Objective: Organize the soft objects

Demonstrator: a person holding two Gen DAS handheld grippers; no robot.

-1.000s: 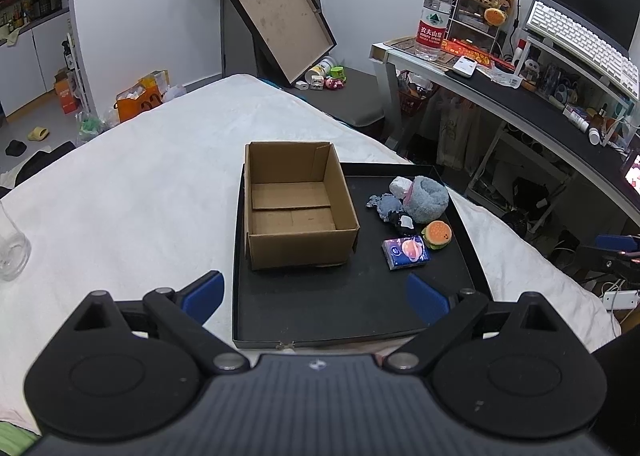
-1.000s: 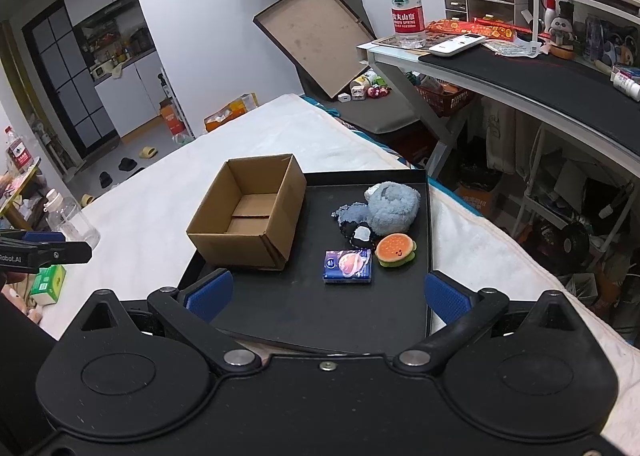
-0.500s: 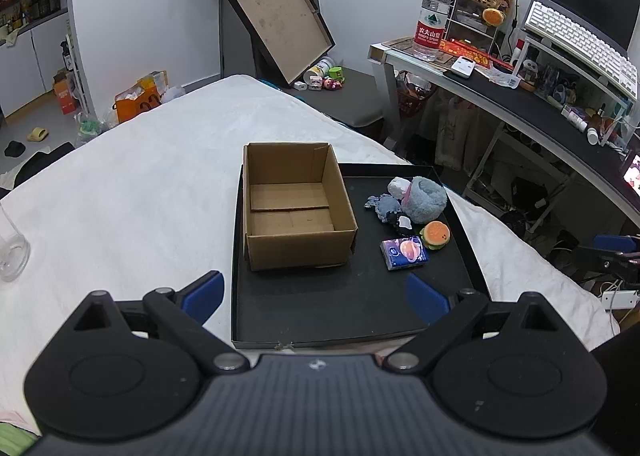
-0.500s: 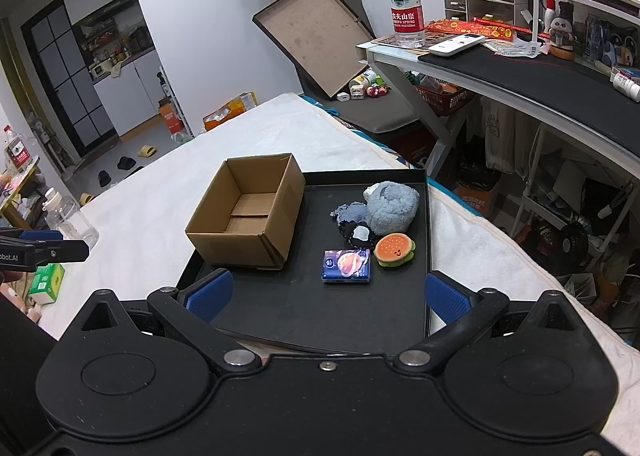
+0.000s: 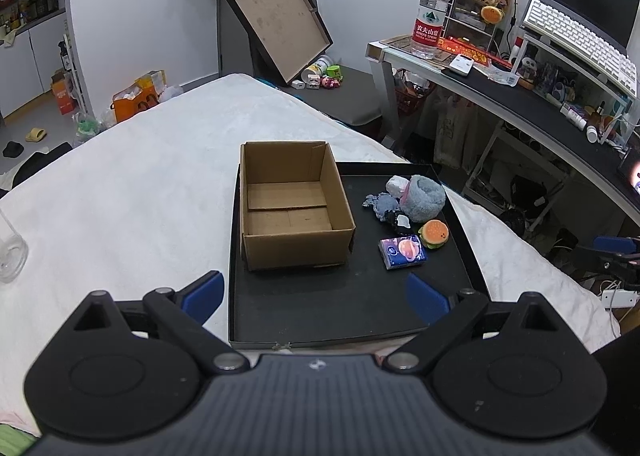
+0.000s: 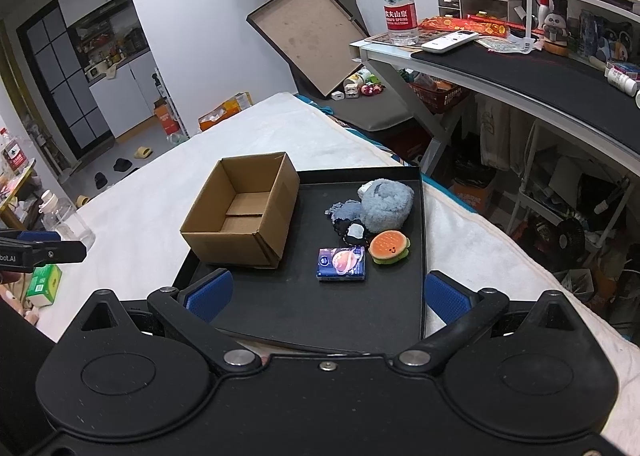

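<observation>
An empty brown cardboard box (image 5: 290, 204) (image 6: 244, 212) stands on the left half of a black tray (image 5: 344, 308) (image 6: 360, 312) on the white bed. To its right lie a fluffy blue plush (image 5: 426, 198) (image 6: 388, 202), a small dark plush (image 6: 352, 232), a burger-shaped toy (image 5: 434, 234) (image 6: 389, 247) and a blue tissue pack (image 5: 402, 253) (image 6: 341, 264). My left gripper (image 5: 314, 296) hovers open over the tray's near edge. My right gripper (image 6: 326, 294) is open too, near the tray's front, holding nothing.
A clear glass jar (image 5: 10, 248) (image 6: 66, 222) stands on the bed at the left, with a green tissue pack (image 6: 44, 284) near it. A desk (image 5: 520, 104) with a water bottle (image 5: 430, 20) runs along the right. A brown board (image 5: 276, 16) leans on the far wall.
Both grippers have drifted slightly; the views shift a little. Nothing on the tray has moved, and both grippers remain open.
</observation>
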